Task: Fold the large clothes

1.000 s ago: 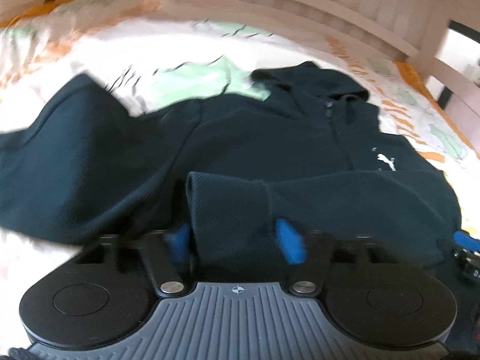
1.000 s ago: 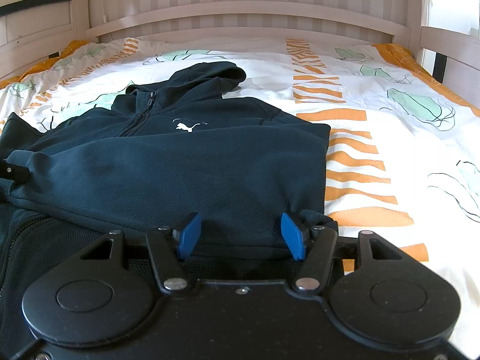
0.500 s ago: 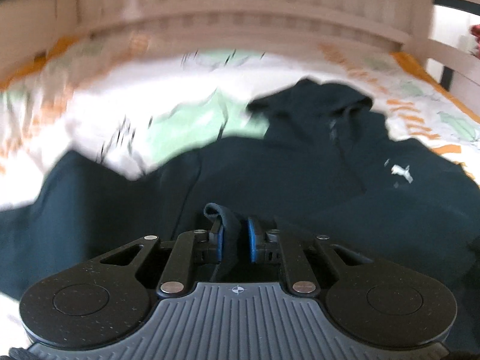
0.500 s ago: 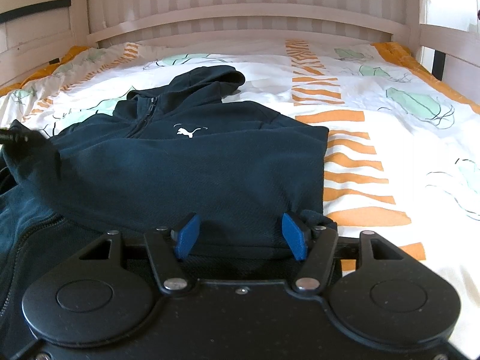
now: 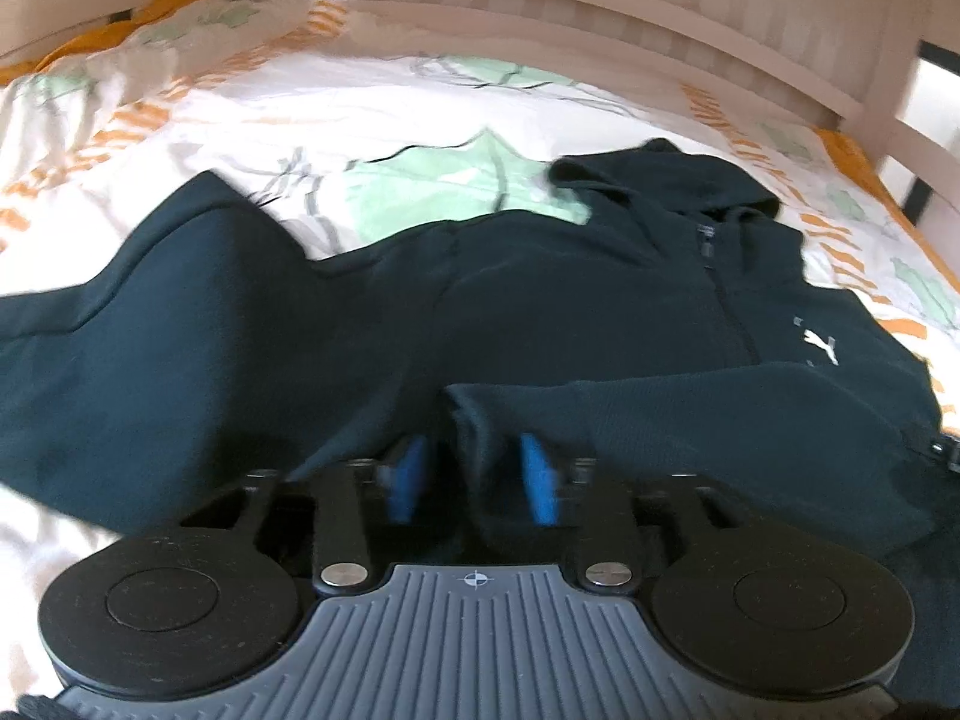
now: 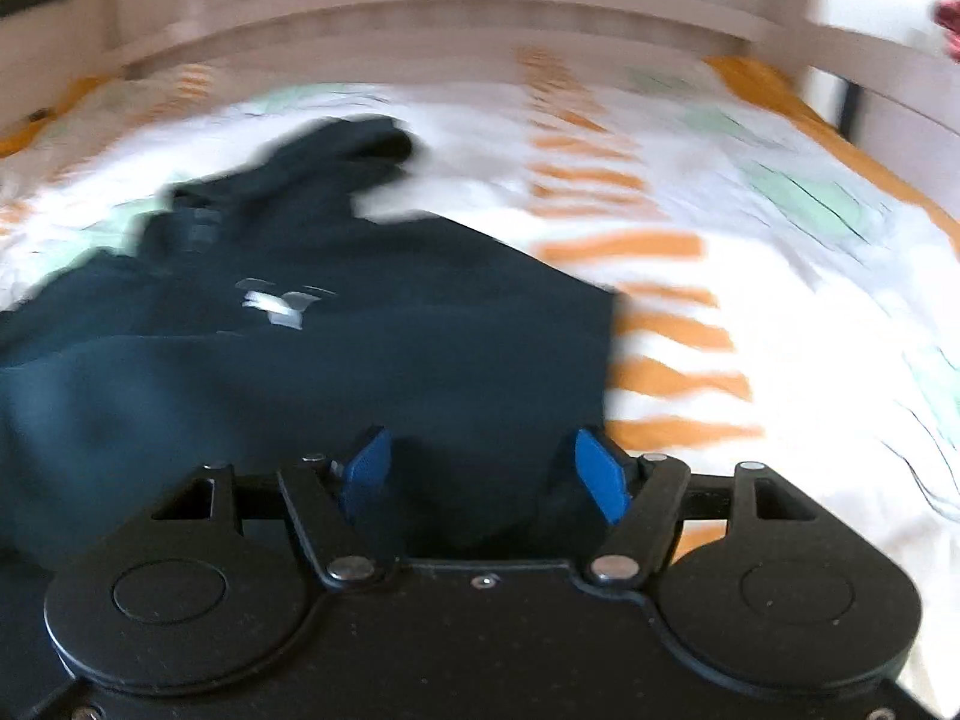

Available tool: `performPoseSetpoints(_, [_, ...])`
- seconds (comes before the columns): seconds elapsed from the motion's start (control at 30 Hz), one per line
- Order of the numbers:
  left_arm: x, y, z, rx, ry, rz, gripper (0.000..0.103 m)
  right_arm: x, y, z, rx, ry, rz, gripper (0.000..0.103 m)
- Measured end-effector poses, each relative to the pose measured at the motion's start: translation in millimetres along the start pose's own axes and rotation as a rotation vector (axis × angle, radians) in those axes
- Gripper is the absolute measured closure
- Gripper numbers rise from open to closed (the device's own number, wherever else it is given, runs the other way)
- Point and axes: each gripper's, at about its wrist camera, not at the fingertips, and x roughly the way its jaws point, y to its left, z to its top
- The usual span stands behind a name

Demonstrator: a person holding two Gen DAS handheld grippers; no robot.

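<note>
Left tongs (image 5: 474,474) spread around sleeve cuff (image 5: 480,426); right tongs (image 6: 483,471) spread over blurred hoodie (image 6: 300,348), hem hidden.

Chest logo: a small white leaping-cat emblem, the Puma mark, on the dark hoodie (image 5: 540,324), right of the zip in the left wrist view (image 5: 821,345); no lettering with it.
Same logo, right wrist view: a white smear on the hoodie's chest (image 6: 279,303), too blurred to make out.
Mark on gripper body: a small white crosshair circle on the grey ribbed housing of the left gripper (image 5: 474,471), at its top middle (image 5: 477,579).
Words or numbers: none can be read anywhere.
</note>
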Motion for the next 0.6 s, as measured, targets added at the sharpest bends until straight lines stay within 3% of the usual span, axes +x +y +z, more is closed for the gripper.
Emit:
performPoseSetpoints(0.17, [-6, 6, -2, 0.003, 0.024, -0.018, 0.048, -12, 7, -1, -0.060, -0.005, -0.065, 0.027])
performPoseSetpoints(0.23, [-13, 6, -3, 0.011, 0.017, -0.033, 0.034, -23, 10, -2, -0.062, -0.016, -0.077, 0.024])
performPoseSetpoints(0.27, [-17, 7, -3, 0.011, 0.011, -0.045, 0.031, -29, 11, -3, -0.058, -0.026, -0.072, 0.022])
performPoseSetpoints(0.33, [-28, 11, -5, 0.008, -0.005, -0.063, 0.017, -47, 16, -6, -0.049, -0.054, -0.046, 0.007])
performPoseSetpoints(0.43, [-46, 21, -7, 0.003, -0.050, -0.053, 0.007, -72, 26, -17, -0.067, -0.087, 0.004, 0.001])
performPoseSetpoints(0.6, [-65, 58, -9, -0.067, -0.075, -0.008, 0.006, -96, 52, -35, -0.083, -0.076, 0.084, 0.001])
